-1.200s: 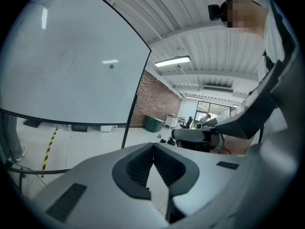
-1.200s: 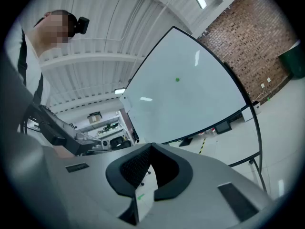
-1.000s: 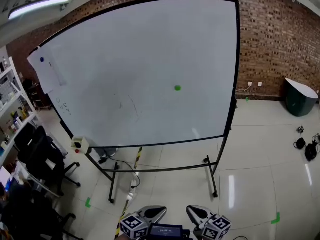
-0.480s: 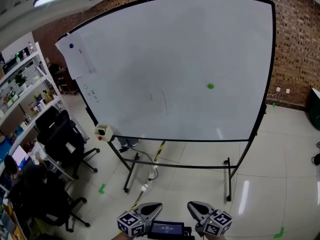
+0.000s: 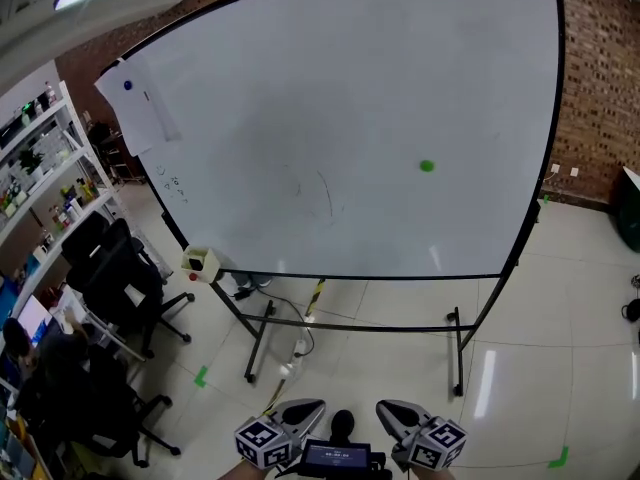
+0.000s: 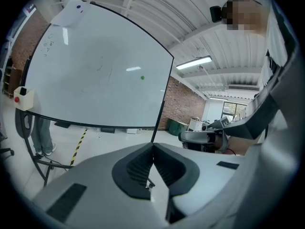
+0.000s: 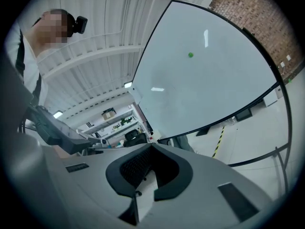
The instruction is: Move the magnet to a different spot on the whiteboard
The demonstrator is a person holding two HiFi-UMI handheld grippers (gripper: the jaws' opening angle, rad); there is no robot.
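A small green magnet (image 5: 427, 166) sticks to the right half of the big whiteboard (image 5: 330, 88), well above the floor. It also shows far off in the left gripper view (image 6: 142, 78) and the right gripper view (image 7: 190, 55). My left gripper (image 5: 300, 414) and right gripper (image 5: 396, 416) sit at the bottom edge of the head view, side by side and far short of the board. Each one's jaws meet at the tips with nothing between them, in the left gripper view (image 6: 152, 145) and the right gripper view (image 7: 151, 146).
A paper sheet (image 5: 140, 113) hangs under a blue magnet (image 5: 127, 85) at the board's top left. A small box with a red button (image 5: 200, 263) sits on the stand's left. Stand legs (image 5: 456, 353), a floor cable (image 5: 290, 366), office chairs (image 5: 110, 283) and shelves (image 5: 35, 173) stand left.
The whiteboard has grown larger and slid right in the head view, so I have come nearer. Both grippers stay low in the picture and shut. A dark shoe tip now shows between them.
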